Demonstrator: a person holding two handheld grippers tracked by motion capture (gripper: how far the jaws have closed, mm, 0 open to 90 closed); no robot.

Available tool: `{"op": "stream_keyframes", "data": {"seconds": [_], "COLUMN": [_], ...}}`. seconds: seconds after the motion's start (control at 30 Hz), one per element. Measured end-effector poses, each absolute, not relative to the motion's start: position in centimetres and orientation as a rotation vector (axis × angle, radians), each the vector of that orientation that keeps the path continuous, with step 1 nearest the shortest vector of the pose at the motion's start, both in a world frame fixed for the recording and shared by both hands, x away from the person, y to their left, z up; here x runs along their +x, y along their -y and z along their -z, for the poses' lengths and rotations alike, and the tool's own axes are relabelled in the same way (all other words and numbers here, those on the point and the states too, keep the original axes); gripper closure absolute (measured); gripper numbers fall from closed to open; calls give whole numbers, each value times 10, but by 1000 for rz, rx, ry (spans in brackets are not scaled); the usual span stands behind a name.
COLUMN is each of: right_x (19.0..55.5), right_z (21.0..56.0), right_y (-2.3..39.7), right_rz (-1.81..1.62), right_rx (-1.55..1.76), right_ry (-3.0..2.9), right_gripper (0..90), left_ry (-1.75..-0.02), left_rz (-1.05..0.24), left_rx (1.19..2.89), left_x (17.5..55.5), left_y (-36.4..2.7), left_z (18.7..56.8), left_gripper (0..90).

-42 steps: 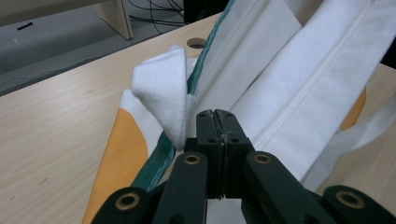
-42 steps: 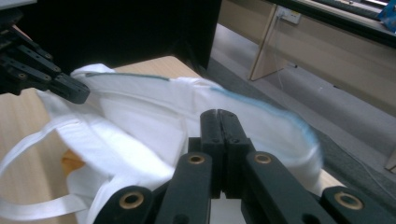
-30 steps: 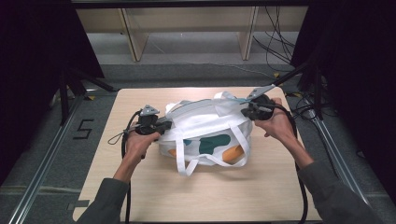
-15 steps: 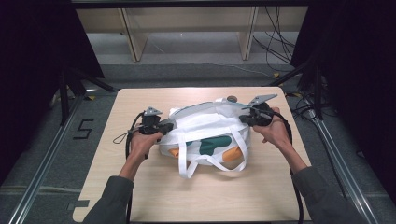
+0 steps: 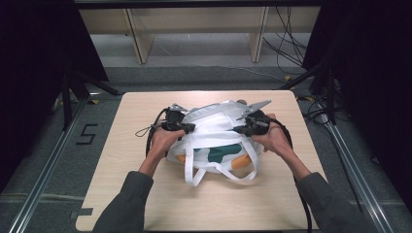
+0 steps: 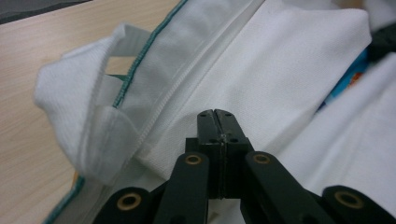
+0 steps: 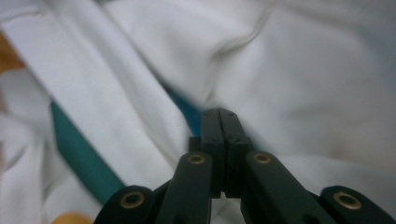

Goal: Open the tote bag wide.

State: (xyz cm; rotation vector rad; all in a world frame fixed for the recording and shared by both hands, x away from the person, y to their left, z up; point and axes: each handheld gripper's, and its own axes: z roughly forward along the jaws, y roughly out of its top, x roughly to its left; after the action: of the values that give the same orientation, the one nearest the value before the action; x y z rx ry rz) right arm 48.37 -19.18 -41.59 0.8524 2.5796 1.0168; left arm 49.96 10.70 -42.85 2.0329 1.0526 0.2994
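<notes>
White cloth bag [image 5: 214, 141] at desk [image 5: 121, 184] centre, held at both ends.
Left gripper [image 5: 187, 127] is clenched on the bag's left edge; right gripper [image 5: 239, 129] is clenched on its right edge. Bag straps [image 5: 218, 170] trail toward the person.

I see a white woven cloth bag [image 5: 214, 131], matt with stitched teal trim, on a smooth pale wood-grain table [image 5: 121, 160].
</notes>
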Motion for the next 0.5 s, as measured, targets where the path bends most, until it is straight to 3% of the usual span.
{"op": "stream_keyframes", "data": {"seconds": [0.17, 0.5], "right_x": [435, 462], "right_z": [440, 401], "right_y": [194, 173], "right_rz": [-907, -1120], "right_rx": [762, 691], "right_ry": [-2786, -2586], "right_gripper": [900, 900], "left_ry": [-1048, -958], "left_rz": [-300, -322], "left_rx": [2037, 2046], "left_x": [499, 478], "left_y": [-103, -96], "left_z": [428, 420], "left_gripper": [892, 881]}}
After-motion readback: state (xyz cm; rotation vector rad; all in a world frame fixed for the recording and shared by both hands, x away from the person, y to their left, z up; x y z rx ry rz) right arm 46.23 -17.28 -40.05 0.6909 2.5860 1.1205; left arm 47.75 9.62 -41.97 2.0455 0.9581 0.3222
